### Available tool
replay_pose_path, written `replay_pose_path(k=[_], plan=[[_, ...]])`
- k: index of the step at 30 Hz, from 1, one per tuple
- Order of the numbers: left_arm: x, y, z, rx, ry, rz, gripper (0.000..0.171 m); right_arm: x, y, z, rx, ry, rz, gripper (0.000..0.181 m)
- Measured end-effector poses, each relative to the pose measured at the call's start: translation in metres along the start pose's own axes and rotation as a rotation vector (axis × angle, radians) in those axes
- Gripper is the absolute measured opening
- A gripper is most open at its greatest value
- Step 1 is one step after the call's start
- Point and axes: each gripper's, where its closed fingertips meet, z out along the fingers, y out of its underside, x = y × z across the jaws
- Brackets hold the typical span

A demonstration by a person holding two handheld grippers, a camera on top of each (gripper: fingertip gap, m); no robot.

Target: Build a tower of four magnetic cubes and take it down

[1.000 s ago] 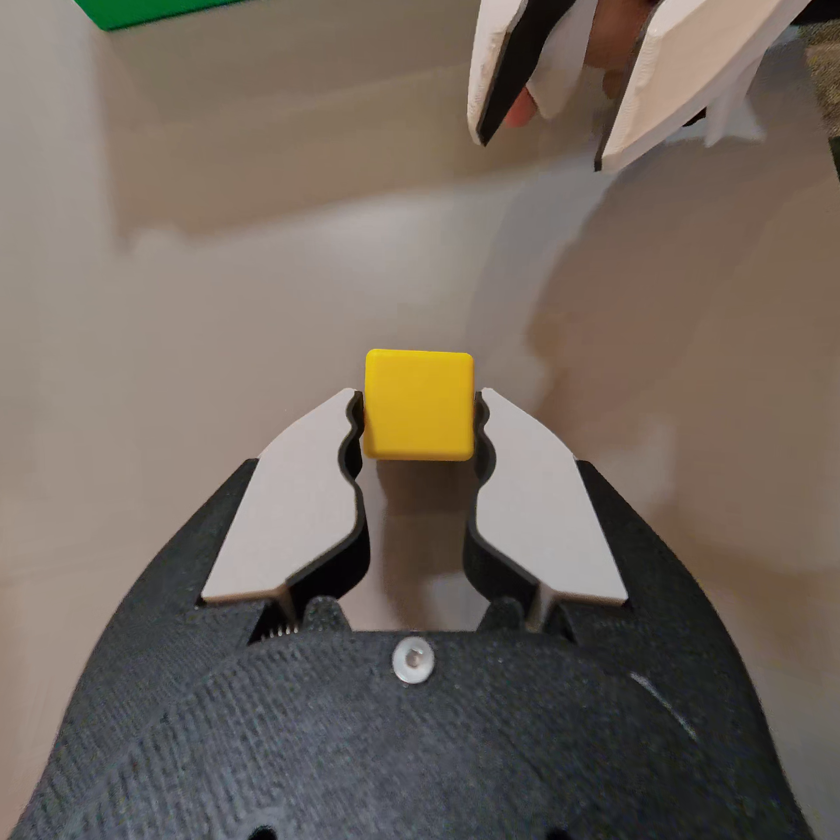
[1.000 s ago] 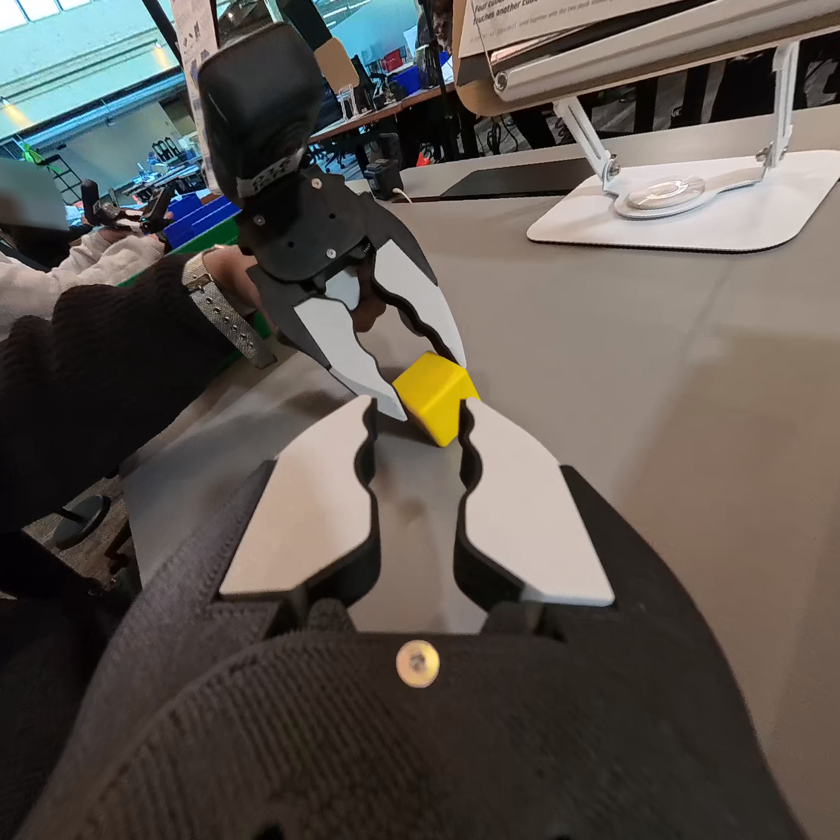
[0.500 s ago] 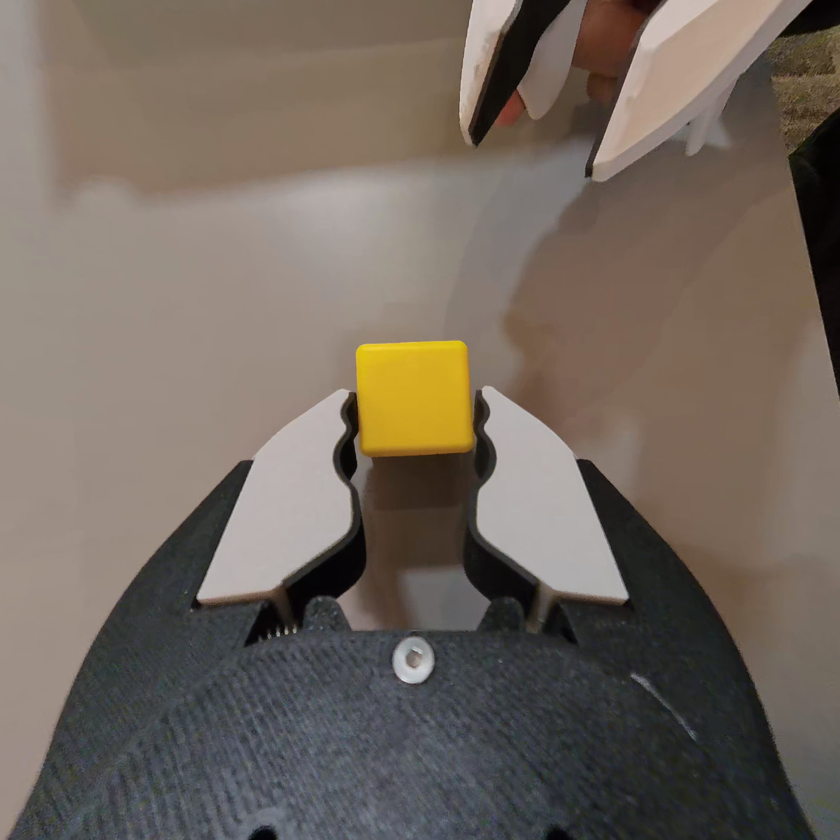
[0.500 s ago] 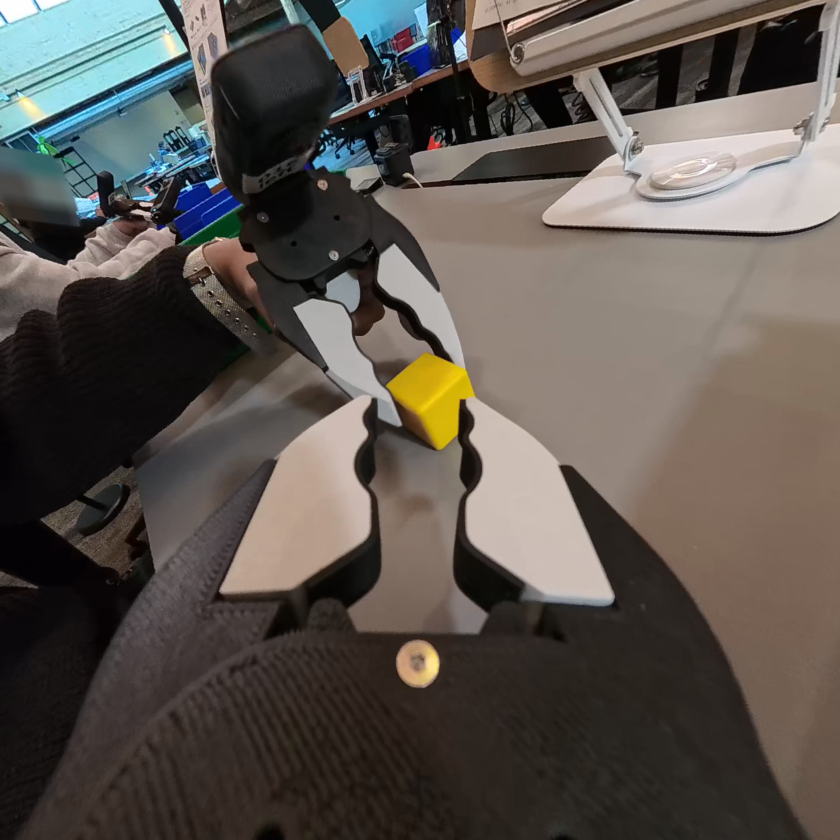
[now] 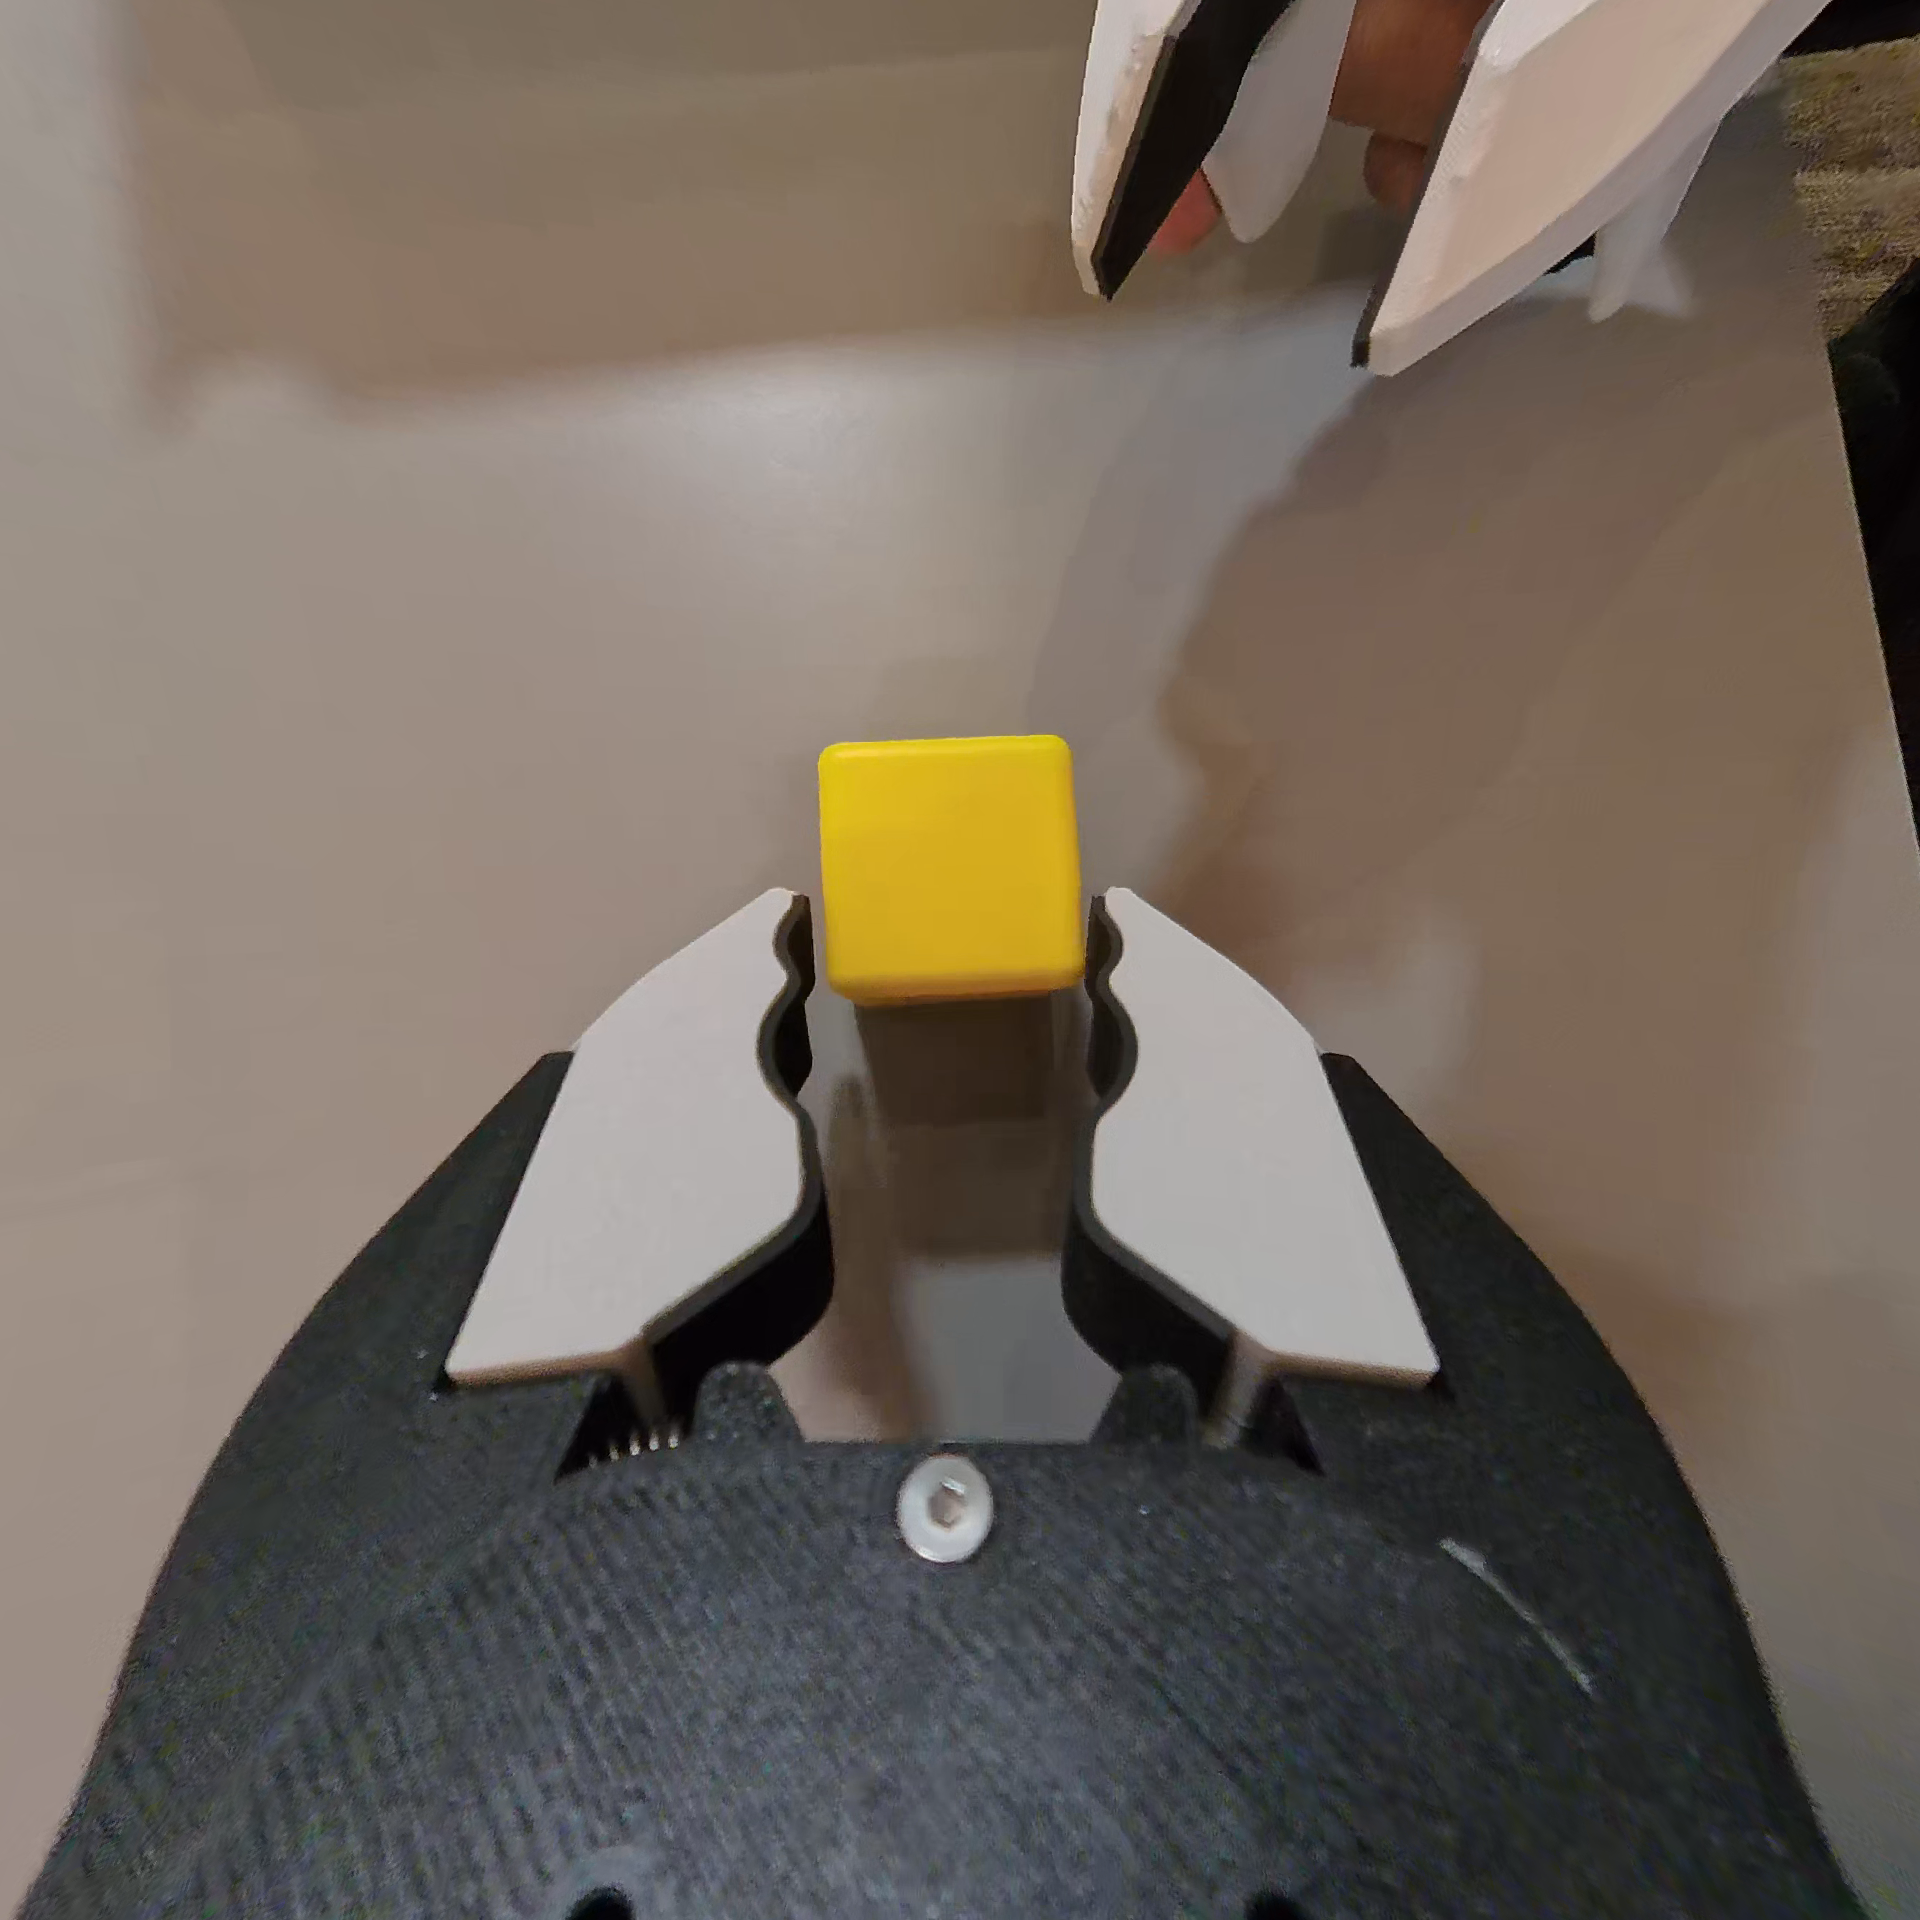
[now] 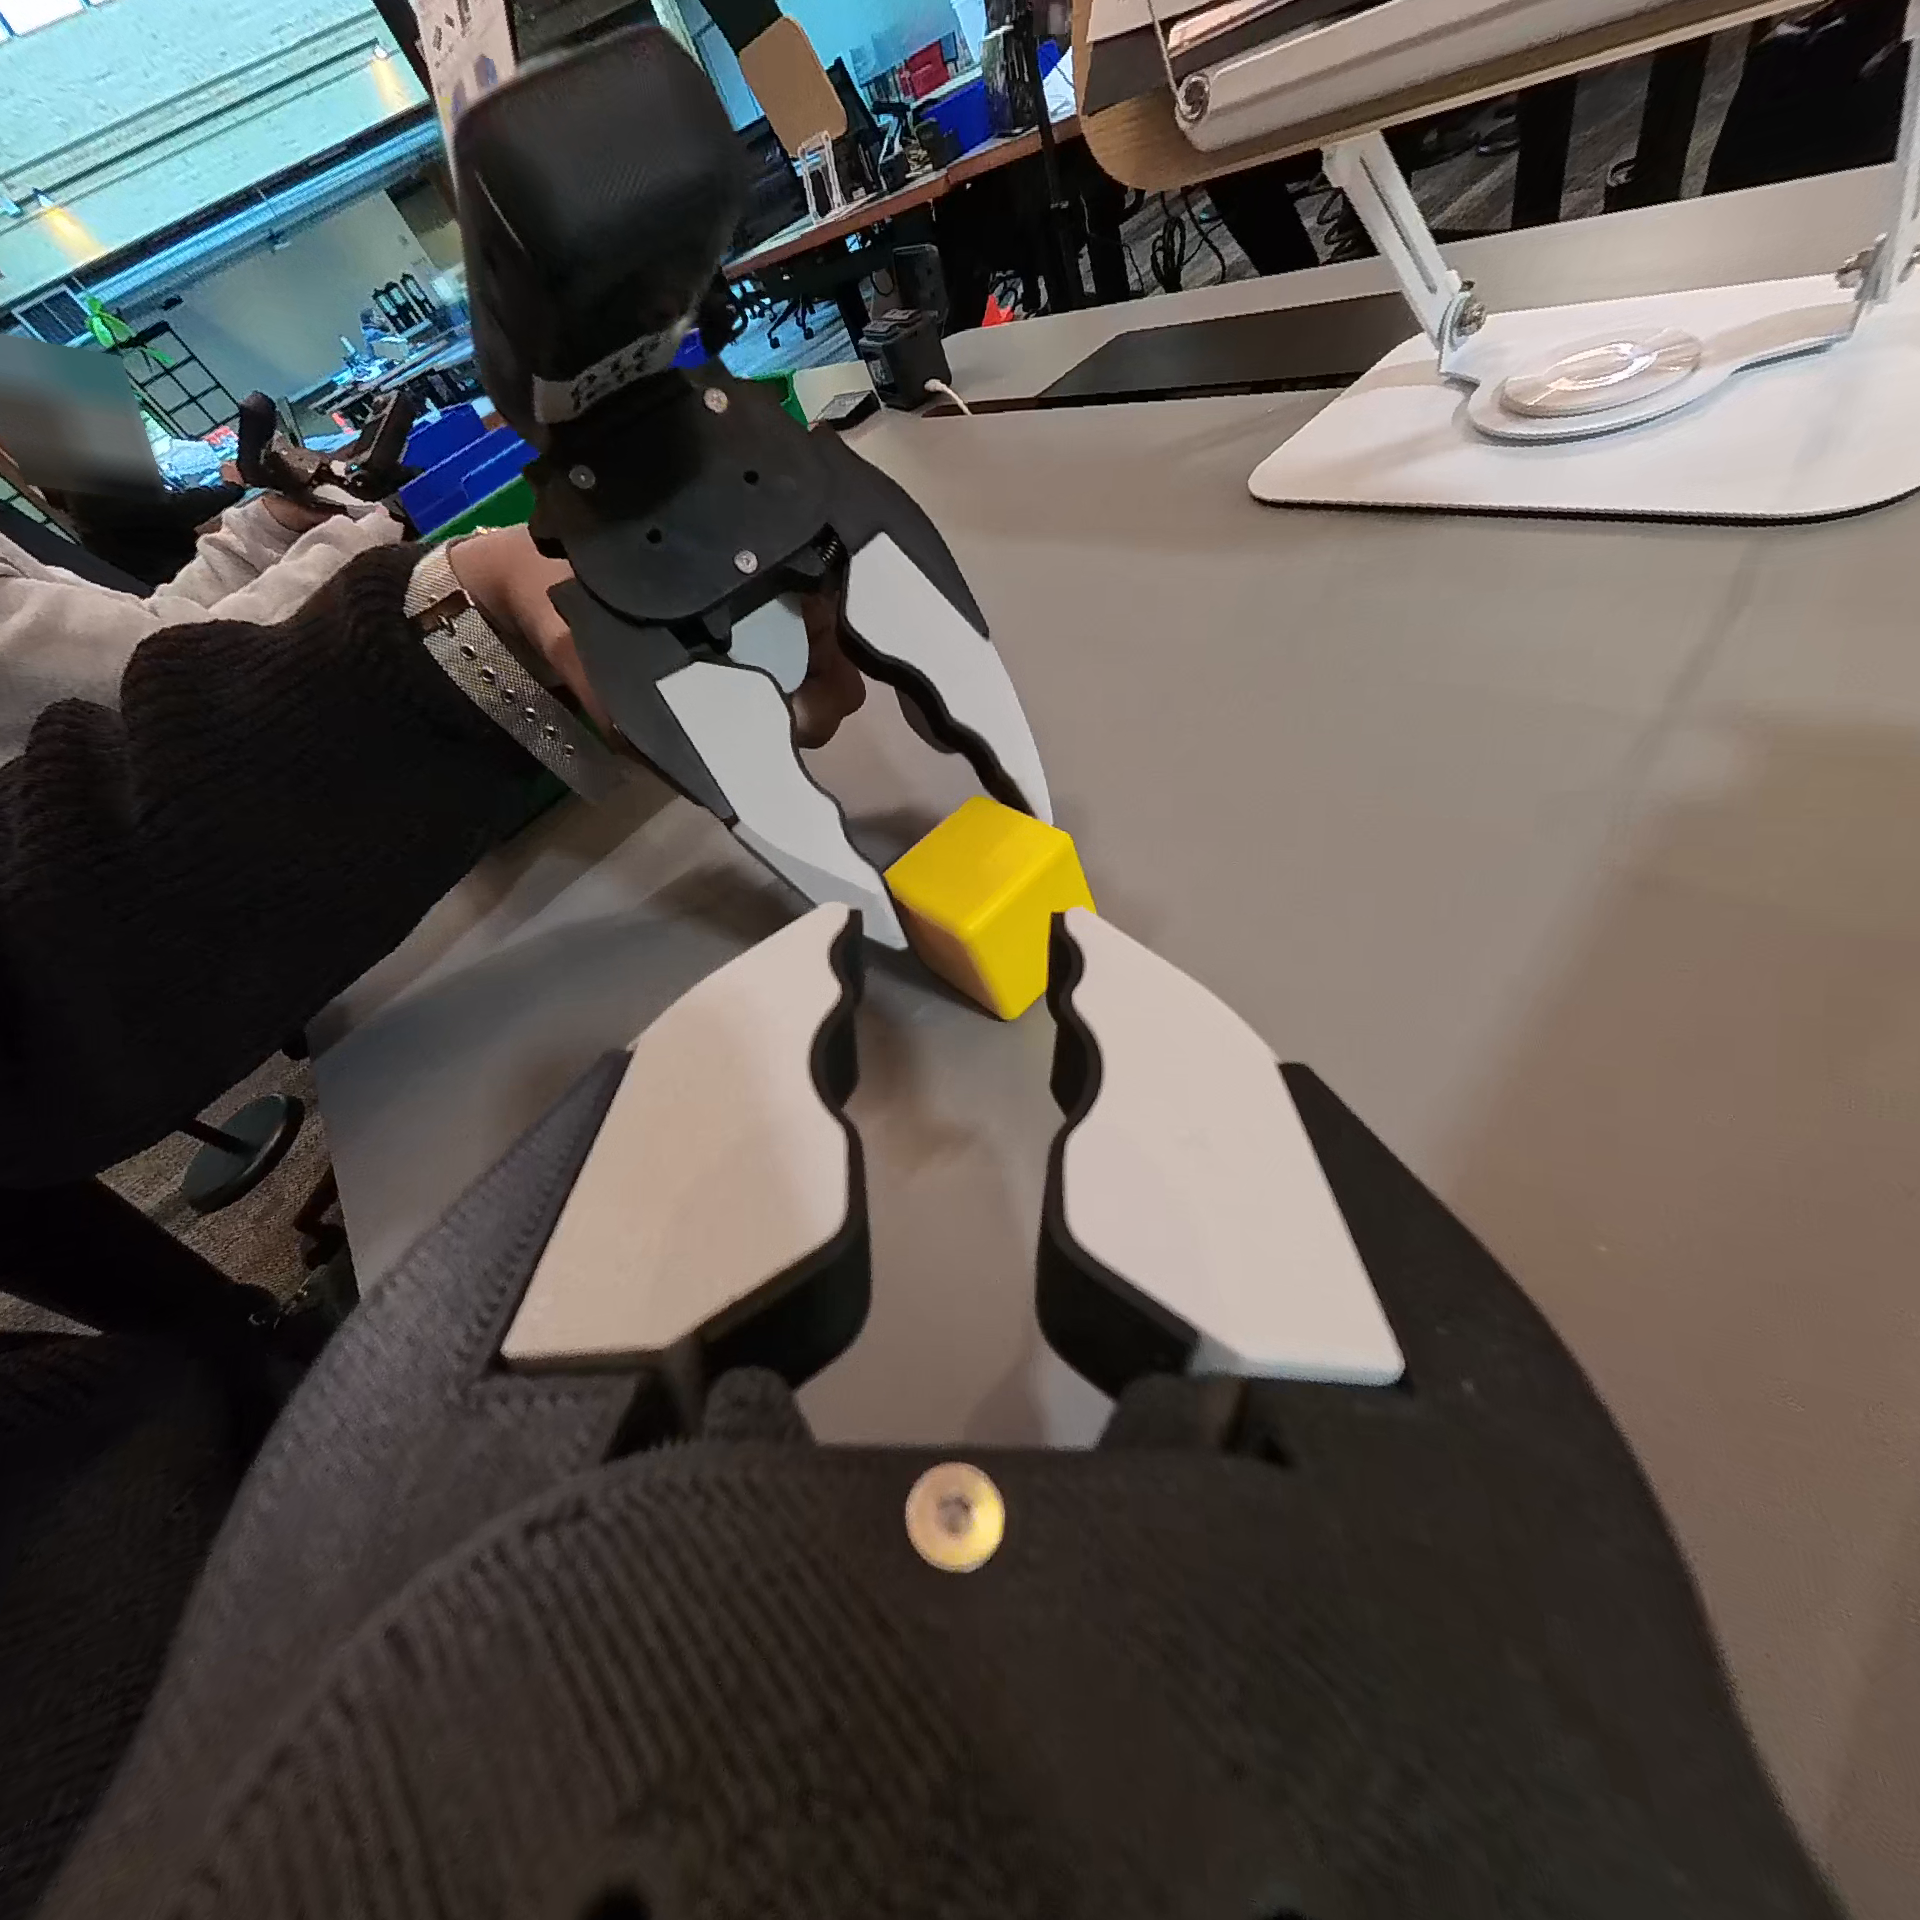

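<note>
1. A grey table (image 6: 1455, 790) fills both views and runs well ahead of both grippers; far ahead and to the right of the right gripper stands a white stand base (image 6: 1621, 447), well apart from everything else.
2. The left gripper (image 5: 948, 914) points down at the table, its two grey fingers spread with a yellow cube (image 5: 948, 868) between their tips. Thin gaps seem to show on both sides, so it looks released and not clamped, though contact at the right tip cannot be ruled out.
3. The right gripper (image 6: 951, 930) lies lower and flatter, aimed at the same cube from the opposite side. Its fingers are parted and hold nothing; the cube sits just past its tips, slightly right of centre.
4. The yellow cube (image 6: 987, 899) rests on the table, one corner turned toward the right gripper. It has no long axis. In the right wrist view the left gripper (image 6: 956, 862) straddles it from above, so the left one is nearer.
</note>
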Motion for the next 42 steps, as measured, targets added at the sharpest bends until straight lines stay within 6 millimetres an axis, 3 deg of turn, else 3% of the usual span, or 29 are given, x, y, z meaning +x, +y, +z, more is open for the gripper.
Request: replay_pose_path(k=[7, 11, 15, 17, 19, 21, 23, 26, 28, 30, 34, 39, 42], plan=[[0.005, -0.008, -0.021, 0.075, 0.038, -0.048, 0.051, -0.003, -0.003, -0.001, 0.015, -0.012, 0.004, 0.034], [0.003, -0.014, -0.047, 0.152, 0.024, -0.084, 0.051, -0.007, -0.005, 0.002, 0.022, -0.029, 0.004, 0.034], [-0.01, -0.03, -0.095, 0.307, -0.102, -0.095, 0.051, -0.013, -0.009, 0.008, 0.034, -0.062, 0.015, 0.034], [-0.023, -0.035, -0.129, 0.396, -0.242, -0.114, 0.051, -0.016, -0.012, 0.013, 0.039, -0.082, 0.024, 0.034], [-0.047, -0.029, -0.171, 0.445, -0.456, -0.182, 0.051, -0.019, -0.014, 0.02, 0.039, -0.104, 0.032, 0.034], [-0.07, -0.006, -0.219, 0.448, -0.695, -0.303, 0.051, -0.023, -0.015, 0.027, 0.032, -0.126, 0.036, 0.034], [-0.08, 0.03, -0.269, 0.413, -0.923, -0.45, 0.051, -0.027, -0.016, 0.035, 0.022, -0.143, 0.029, 0.034], [-0.064, 0.111, -0.335, 0.275, -1.274, -0.7, 0.053, -0.033, -0.016, 0.046, 0.007, -0.165, 0.01, 0.034], [-0.04, 0.163, -0.361, 0.213, -1.431, -0.837, 0.053, -0.038, -0.017, 0.052, 0.001, -0.187, 0.007, 0.034], [-0.02, 0.212, -0.364, 0.153, -1.474, -0.957, 0.058, -0.044, -0.015, 0.06, -0.012, -0.214, 0.01, 0.034], [0.003, 0.292, -0.337, 0.024, -1.378, -1.231, 0.066, -0.054, -0.014, 0.071, -0.031, -0.254, 0.005, 0.034], [0.009, 0.336, -0.301, -0.041, -1.309, -1.375, 0.065, -0.057, -0.013, 0.076, -0.04, -0.26, -0.017, 0.034], [0.009, 0.34, -0.297, -0.095, -1.293, -1.391, 0.064, -0.057, -0.013, 0.075, -0.04, -0.261, -0.008, 0.034]])
